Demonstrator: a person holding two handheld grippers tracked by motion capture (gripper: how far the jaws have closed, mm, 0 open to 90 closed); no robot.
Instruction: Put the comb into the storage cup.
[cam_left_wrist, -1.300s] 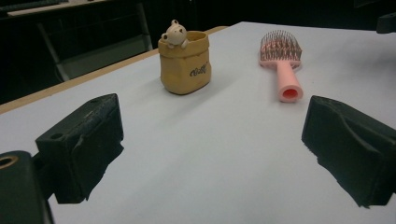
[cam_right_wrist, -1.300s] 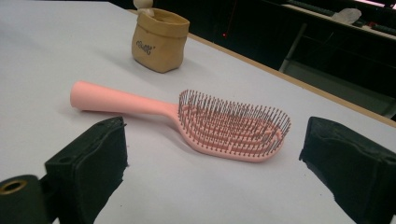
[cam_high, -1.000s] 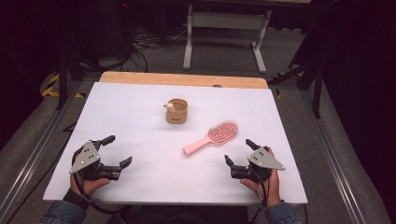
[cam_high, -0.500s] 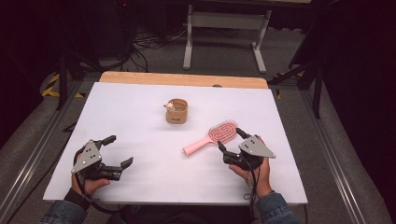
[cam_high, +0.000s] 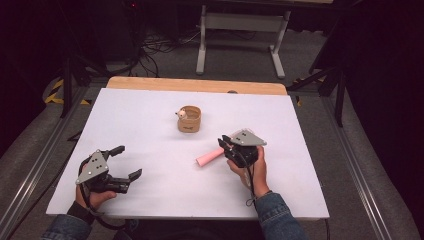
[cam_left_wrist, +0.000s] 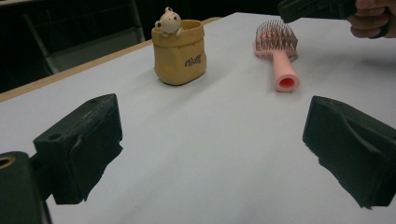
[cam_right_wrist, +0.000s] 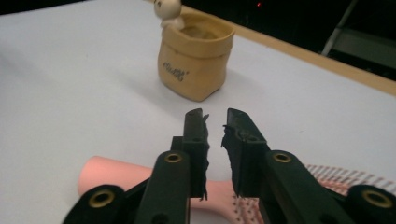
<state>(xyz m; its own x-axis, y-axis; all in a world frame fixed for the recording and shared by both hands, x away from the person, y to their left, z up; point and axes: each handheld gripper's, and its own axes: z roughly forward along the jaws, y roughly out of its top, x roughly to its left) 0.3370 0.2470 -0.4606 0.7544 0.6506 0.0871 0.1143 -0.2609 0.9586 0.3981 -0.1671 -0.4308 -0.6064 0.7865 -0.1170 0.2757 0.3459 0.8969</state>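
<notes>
My right claw (cam_high: 226, 145) hangs over the pink hairbrush (cam_high: 209, 157), which lies flat on the white worktop (cam_high: 150, 130), handle toward my left. Its jaws have just been closing and now stand narrow above the brush's neck; I cannot tell whether they touch it. My left claw (cam_high: 126, 162) rests wide and empty near the worktop's front edge. A tan pouch (cam_high: 189, 119) with a small bear figure (cam_high: 181, 114) stands upright behind the brush.
</notes>
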